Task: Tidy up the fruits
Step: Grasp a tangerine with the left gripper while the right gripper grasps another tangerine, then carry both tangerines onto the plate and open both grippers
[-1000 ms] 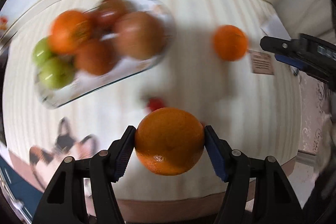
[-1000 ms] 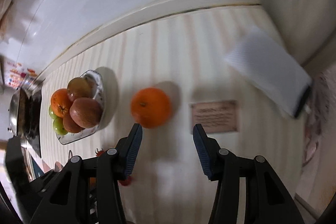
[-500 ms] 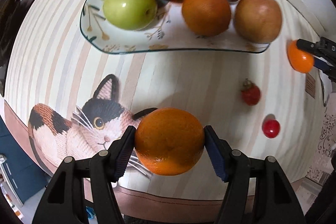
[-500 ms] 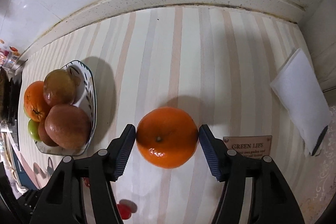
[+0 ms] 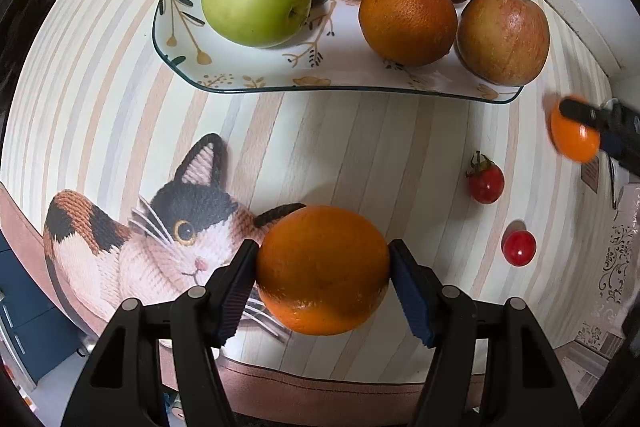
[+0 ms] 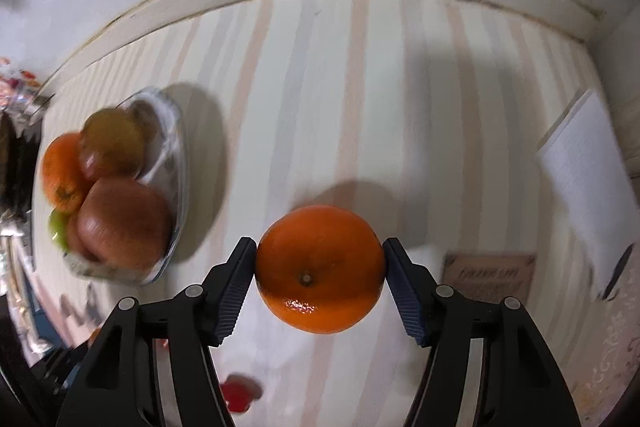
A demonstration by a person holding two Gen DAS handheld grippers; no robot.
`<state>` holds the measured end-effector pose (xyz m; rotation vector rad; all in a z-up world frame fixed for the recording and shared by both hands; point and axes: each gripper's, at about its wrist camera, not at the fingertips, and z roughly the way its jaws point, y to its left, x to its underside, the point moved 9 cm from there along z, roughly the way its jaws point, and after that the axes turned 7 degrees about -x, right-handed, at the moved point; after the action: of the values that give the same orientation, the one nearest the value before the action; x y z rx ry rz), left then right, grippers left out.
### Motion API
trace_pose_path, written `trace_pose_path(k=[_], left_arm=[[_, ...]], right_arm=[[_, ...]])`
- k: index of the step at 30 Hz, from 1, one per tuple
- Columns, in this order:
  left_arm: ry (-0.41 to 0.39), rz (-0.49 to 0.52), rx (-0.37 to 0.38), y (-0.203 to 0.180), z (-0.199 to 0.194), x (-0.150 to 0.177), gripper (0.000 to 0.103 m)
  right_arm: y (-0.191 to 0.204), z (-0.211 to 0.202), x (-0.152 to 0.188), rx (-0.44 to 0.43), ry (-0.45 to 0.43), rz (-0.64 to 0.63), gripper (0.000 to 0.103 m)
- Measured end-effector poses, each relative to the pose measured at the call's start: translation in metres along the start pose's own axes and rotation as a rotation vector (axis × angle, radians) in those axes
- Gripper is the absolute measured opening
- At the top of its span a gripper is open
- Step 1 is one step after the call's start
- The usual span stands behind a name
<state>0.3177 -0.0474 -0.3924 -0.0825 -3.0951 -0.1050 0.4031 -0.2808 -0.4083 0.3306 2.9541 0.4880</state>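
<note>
On the left, the left gripper (image 5: 322, 259) is clamped on a large orange (image 5: 323, 269), both pads pressed into its sides, and it hangs over the striped mat (image 5: 360, 147) beside the cat picture. A second ago the plate (image 5: 280, 89) lay far off to the left; now its near rim sits just beyond the held fruit, so this one looks ready to be set down among the apples and oranges already there. Two small tomatoes (image 5: 486, 183) lie loose on the mat to the right. Further right, the right gripper (image 6: 320, 259) has just been opening its jaws and has come down around a smaller orange (image 6: 320, 269), which now sits between the pads; they seem to meet its skin, but I cannot tell whether they squeeze it yet, so that fruit is probably next for the plate
</note>
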Motion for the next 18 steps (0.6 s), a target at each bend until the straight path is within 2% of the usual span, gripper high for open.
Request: trace_pose_path(k=[4, 9, 12, 18], left_arm=[[0.003, 0.002, 0.012, -0.001, 0.008, 0.0, 0.064], [-0.011, -0.002, 0.017, 0.004, 0.01, 0.0, 0.063], [-0.031, 0.006, 0.005, 0.004, 0.008, 0.002, 0.063], [-0.071, 0.006, 0.029, 0.006, -0.019, -0.006, 0.063]], right_arm=[[0.027, -0.003, 0.042, -0.061, 0.048, -0.053, 0.067], [0.038, 0.005, 0.08, -0.064, 0.082, -0.064, 0.067], [0.037, 0.008, 0.088, -0.073, 0.063, -0.028, 0.067], [0.034, -0.001, 0.082, -0.084, 0.031, -0.018, 0.067]])
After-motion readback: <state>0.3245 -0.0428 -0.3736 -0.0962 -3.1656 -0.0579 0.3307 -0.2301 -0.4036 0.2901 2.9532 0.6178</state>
